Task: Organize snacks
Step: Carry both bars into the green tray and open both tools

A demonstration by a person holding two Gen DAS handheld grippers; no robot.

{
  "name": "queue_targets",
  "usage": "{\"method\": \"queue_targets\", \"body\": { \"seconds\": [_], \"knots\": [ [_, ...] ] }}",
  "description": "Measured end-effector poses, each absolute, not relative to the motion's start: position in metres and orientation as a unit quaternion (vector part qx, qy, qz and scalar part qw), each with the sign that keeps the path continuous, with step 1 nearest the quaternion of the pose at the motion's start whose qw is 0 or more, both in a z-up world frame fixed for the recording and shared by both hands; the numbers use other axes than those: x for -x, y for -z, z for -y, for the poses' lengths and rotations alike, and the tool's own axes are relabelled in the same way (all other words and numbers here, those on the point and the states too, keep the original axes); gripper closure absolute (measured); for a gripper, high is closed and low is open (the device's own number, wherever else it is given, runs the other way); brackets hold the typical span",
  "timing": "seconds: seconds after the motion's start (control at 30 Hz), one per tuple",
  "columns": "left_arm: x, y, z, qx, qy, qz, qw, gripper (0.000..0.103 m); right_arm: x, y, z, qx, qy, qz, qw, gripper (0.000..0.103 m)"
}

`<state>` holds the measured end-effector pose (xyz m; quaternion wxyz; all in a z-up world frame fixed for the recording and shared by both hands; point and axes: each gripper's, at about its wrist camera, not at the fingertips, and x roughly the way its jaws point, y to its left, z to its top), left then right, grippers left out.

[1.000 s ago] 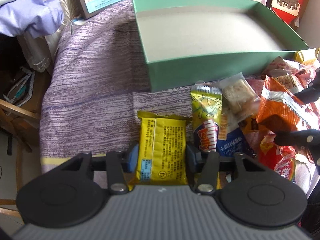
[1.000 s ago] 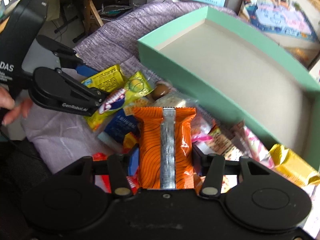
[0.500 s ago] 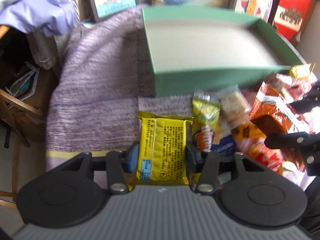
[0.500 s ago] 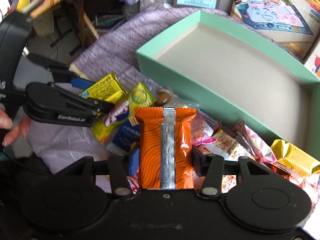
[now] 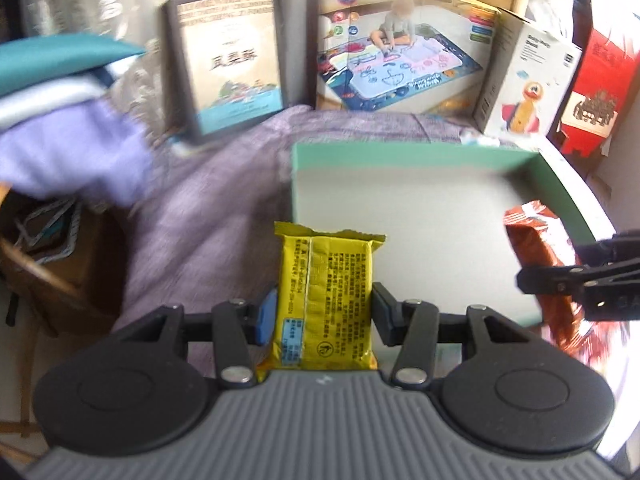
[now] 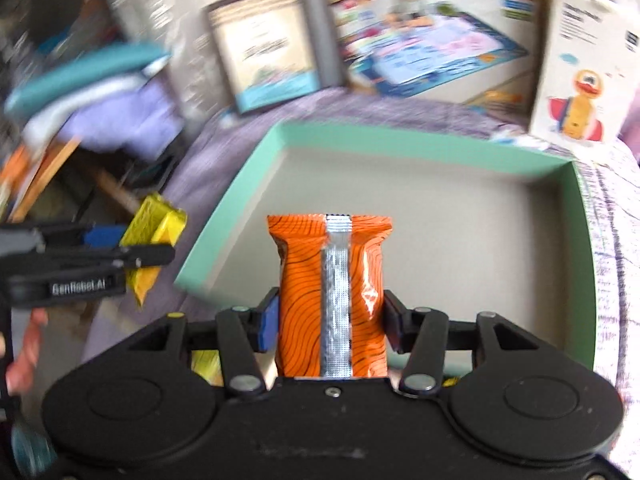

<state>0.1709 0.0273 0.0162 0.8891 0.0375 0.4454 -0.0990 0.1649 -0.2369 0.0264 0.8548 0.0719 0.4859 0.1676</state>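
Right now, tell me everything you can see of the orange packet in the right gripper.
The orange packet is a glossy foil-like pouch with black wavy lines, a silver seam down its middle and a crimped top edge. It stands upright, puffy and sealed, clamped at its sides by the right gripper. It is held over the near edge of the green box, whose floor is bare. Only the blue pads touch it.

Mounted behind each pair of tongs, looking forward and down, close over the same green box (image 5: 416,151) (image 6: 432,148).
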Motion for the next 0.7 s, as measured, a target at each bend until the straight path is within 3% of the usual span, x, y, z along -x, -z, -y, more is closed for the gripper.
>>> {"method": "queue_targets", "body": {
  "seconds": [0.23,0.5,0.57,0.6,0.63,0.67,0.7],
  "knots": [
    [-0.261,0.021,0.03,-0.064,0.089,-0.466,0.878,0.056,-0.247,0.015,0.245,-0.134,-0.111,-0.503,0.847,0.053],
    [-0.314,0.059,0.037,-0.079,0.069,-0.485,0.868,0.055,-0.317,0.059,0.233,-0.158,-0.107,-0.524,0.83,0.052],
    [-0.317,0.06,0.034,-0.08,0.063,-0.483,0.87,0.05,-0.325,0.065,0.23,-0.168,-0.113,-0.525,0.827,0.048],
    [-0.318,0.06,0.033,-0.079,0.059,-0.48,0.872,0.036,-0.328,0.068,0.229,-0.175,-0.119,-0.526,0.823,0.048],
    [-0.318,0.058,0.031,-0.072,0.062,-0.477,0.874,0.029,-0.332,0.07,0.228,-0.183,-0.125,-0.526,0.821,0.04],
    [-0.317,0.056,0.029,-0.06,0.069,-0.476,0.874,0.024,-0.335,0.071,0.227,-0.19,-0.128,-0.524,0.82,0.023],
    [-0.316,0.054,0.029,-0.053,0.074,-0.473,0.876,0.019,-0.334,0.07,0.227,-0.192,-0.126,-0.519,0.823,0.014]
  ]
}}
